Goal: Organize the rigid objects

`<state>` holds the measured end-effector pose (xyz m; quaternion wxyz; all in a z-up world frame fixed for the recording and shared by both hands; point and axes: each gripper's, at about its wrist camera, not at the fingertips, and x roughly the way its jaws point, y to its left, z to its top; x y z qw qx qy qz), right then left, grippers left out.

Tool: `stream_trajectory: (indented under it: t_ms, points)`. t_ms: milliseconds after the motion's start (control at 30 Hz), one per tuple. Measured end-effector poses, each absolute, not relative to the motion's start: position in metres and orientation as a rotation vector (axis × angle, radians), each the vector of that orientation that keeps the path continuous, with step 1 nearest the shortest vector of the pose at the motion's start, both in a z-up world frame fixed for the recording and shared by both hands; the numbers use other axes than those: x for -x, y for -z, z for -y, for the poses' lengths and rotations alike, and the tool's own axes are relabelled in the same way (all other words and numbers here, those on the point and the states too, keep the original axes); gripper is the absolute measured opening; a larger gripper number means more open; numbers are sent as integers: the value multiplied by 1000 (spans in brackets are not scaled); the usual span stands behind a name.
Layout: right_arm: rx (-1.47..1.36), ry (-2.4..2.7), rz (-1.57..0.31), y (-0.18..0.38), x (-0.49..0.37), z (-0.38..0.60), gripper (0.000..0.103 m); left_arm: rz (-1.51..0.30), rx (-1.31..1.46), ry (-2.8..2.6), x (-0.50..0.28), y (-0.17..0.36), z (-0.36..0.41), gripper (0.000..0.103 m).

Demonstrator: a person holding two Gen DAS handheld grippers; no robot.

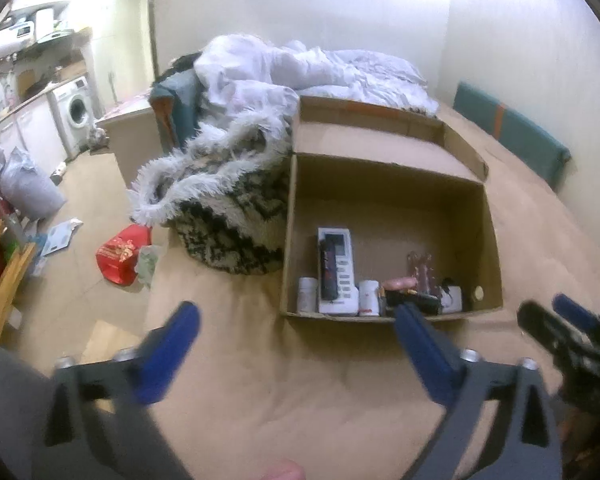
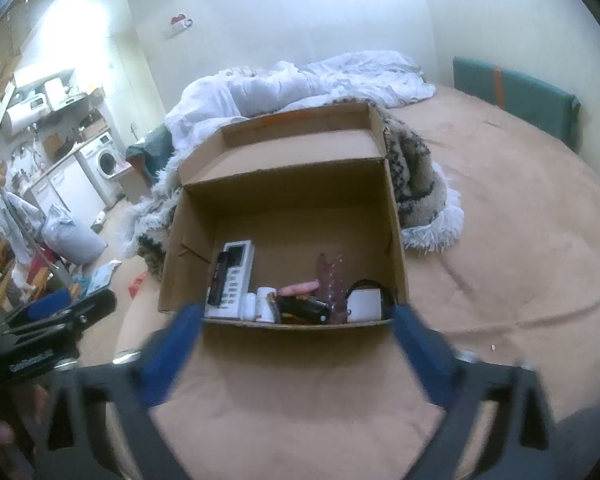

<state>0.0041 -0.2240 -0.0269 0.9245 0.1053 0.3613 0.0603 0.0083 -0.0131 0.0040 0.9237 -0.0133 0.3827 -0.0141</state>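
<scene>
From the left wrist, my left tool (image 1: 296, 322) stands with jaws wide apart and empty; the open brown cardboard box (image 1: 392, 196) sits ahead and right of centre on the tan bed (image 1: 260, 380), with the white rectangular remote control (image 1: 338, 270) lying lengthwise inside.

From the right wrist, my right tool (image 2: 298, 322), likewise spread and empty, squarely faces the box, so I judge it nearer.

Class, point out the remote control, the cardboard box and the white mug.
remote control (image 1: 337, 270), left wrist view, its button face
cardboard box (image 2: 284, 188), right wrist view, inner back wall
white mug (image 2: 365, 306), right wrist view, its side
</scene>
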Motion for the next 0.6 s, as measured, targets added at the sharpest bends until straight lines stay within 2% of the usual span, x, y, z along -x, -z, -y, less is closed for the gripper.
stream_trajectory:
  t_ms: [200, 600]
  points:
    - [-188, -103, -754, 33, -10, 219, 103, -840, 68, 31, -16, 5, 8, 102]
    - [-225, -80, -792, 40, -15, 227, 103, -824, 33, 30, -15, 5, 13, 102]
